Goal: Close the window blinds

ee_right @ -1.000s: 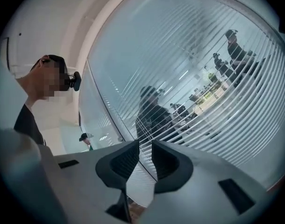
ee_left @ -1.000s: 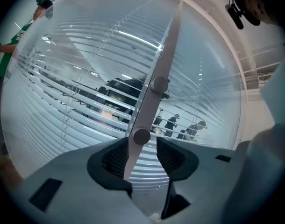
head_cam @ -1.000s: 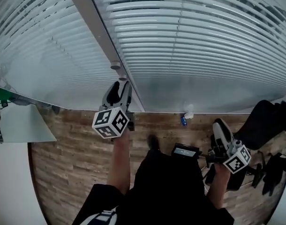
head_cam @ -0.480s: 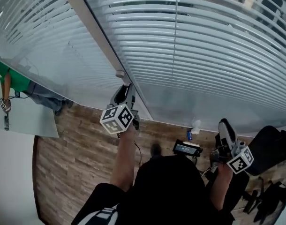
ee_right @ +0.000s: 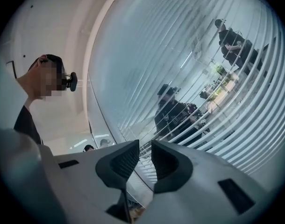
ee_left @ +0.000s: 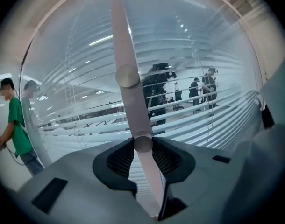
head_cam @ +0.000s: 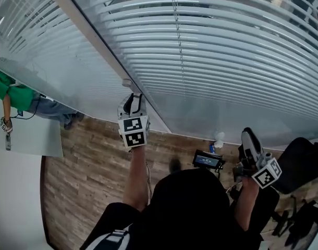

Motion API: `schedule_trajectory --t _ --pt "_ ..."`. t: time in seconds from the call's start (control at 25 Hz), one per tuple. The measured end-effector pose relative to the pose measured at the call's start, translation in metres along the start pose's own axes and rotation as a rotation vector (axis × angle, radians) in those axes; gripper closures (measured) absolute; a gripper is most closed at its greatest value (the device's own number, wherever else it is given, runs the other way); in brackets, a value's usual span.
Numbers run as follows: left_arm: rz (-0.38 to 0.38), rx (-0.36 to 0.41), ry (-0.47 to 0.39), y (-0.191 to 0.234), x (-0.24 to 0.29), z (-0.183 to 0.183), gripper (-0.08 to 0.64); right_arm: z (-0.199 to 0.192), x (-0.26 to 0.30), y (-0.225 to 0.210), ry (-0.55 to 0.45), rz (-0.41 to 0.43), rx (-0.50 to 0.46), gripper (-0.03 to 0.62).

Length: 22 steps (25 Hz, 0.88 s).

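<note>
No legible text is showing. The left marker cube (head_cam: 133, 132) and right marker cube (head_cam: 267, 173) are displaying square patterns only; the shirt print (head_cam: 113, 239) is appearing unreadable.

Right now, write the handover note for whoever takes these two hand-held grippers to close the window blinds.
Left hand-held gripper: its jaws have just been closing and are clamped on the small round grey knob on the pale upright window post.
Right hand-held gripper: open, empty, low at the person's side.
White slatted blinds: the slats stand apart and the room beyond shows through.
Done: knob gripped.
Left: probably turn the knob until the slats close, then release.
</note>
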State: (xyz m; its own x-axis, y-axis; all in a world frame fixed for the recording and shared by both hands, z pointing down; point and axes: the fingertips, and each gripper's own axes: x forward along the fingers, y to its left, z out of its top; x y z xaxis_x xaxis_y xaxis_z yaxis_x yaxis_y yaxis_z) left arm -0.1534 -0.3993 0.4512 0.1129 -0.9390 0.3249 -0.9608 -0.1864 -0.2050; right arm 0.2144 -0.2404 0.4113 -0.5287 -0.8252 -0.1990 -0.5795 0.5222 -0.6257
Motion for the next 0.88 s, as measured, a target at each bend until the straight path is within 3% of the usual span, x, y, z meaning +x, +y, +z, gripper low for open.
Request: schedule_trajectory --t 0.28,0.36,0.4,0.48,0.64,0.72,0.8,0.88 --pt "0.135 0.382 0.073 -0.003 0.002 -0.001 0.423 0.004 0.005 0.003 0.006 0.011 -0.012 0.520" --pt "0.145 0.414 0.077 -0.004 0.002 -0.001 0.423 0.003 0.005 0.005 0.009 0.013 -0.010 0.520" --pt "0.137 0.388 0.067 -0.004 0.002 -0.001 0.423 0.002 0.005 0.005 0.010 0.015 -0.010 0.520" --pt "0.085 0.238 0.029 -0.005 0.001 -0.001 0.422 0.001 0.006 0.008 0.011 0.020 -0.010 0.520" --pt "-0.128 -0.340 -0.101 -0.009 -0.010 0.007 0.347 0.001 0.005 0.009 0.008 0.020 -0.011 0.520" --pt "-0.206 -0.584 -0.166 -0.003 -0.010 0.009 0.345 0.000 0.003 0.008 0.007 0.014 -0.009 0.520" --pt "-0.253 -0.756 -0.200 0.005 -0.008 0.009 0.345 -0.001 0.001 0.008 0.006 0.010 -0.009 0.520" --pt "-0.256 -0.821 -0.199 0.009 -0.006 0.006 0.362 -0.001 -0.001 0.007 0.003 0.006 -0.009 0.520"
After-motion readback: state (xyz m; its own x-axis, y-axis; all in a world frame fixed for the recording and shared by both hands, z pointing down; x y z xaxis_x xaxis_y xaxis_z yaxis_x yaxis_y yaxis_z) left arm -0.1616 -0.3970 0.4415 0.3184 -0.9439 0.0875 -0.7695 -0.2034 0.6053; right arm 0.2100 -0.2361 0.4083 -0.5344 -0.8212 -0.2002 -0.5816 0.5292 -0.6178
